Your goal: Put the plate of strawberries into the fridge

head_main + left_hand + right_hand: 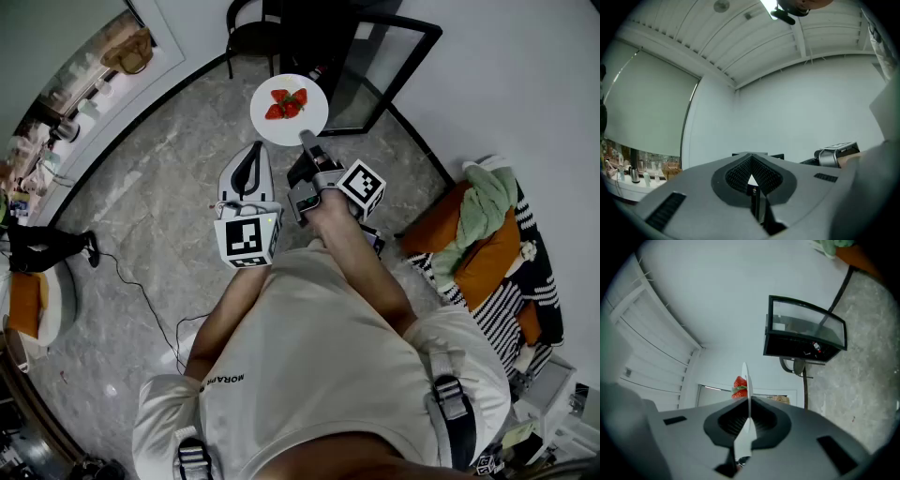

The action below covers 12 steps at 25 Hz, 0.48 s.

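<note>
A white plate (289,110) with a few red strawberries (286,103) is held level above the grey floor. My right gripper (307,141) is shut on its near rim. In the right gripper view the plate (746,376) stands edge-on between the jaws of that gripper (747,401), with the strawberries (739,386) to its left. A black box with a glass door (380,66) stands just beyond the plate by the wall, and it also shows in the right gripper view (804,331). My left gripper (248,169) hangs beside the right one, shut and holding nothing (752,180).
A black chair (251,28) stands left of the glass-fronted box. An orange seat with a green cloth (483,234) lies at the right. A black cable (141,291) runs over the floor at the left, near a counter with bottles (56,122).
</note>
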{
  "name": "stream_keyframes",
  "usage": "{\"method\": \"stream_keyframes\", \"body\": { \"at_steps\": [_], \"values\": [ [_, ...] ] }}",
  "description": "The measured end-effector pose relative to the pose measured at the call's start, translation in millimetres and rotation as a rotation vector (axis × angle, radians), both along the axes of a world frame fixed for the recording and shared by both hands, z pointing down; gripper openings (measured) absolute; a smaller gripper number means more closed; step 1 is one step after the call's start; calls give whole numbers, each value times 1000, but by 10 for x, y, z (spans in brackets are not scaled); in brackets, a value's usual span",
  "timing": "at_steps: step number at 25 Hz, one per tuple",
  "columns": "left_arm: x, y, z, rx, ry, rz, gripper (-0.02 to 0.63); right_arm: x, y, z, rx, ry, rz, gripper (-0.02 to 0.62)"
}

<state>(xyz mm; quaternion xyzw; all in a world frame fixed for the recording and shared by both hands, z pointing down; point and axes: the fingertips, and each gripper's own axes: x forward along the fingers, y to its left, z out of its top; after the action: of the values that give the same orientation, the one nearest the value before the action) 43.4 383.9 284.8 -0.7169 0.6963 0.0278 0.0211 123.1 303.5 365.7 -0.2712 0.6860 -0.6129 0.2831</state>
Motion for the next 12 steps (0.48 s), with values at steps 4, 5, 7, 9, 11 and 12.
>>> {"method": "stream_keyframes", "body": {
  "at_steps": [4,5,7,9,11,12],
  "values": [
    [-1,-12,28,-7,3,0,2,-5,4,47,-13,-5,-2,21],
    [4,-11,29,-8,1,1,2,2,9,56,-17,-4,-1,23],
    [12,-19,24,-8,-5,4,2,12,9,59,-21,2,2,21],
    [13,-26,28,-10,-7,5,2,2,2,39,-17,-14,3,23],
    [12,-26,37,-12,-5,3,2,1,5,40,-18,-21,1,23],
    [14,-30,39,-14,-3,1,2,4,3,43,-19,-21,0,21]
  ]
}}
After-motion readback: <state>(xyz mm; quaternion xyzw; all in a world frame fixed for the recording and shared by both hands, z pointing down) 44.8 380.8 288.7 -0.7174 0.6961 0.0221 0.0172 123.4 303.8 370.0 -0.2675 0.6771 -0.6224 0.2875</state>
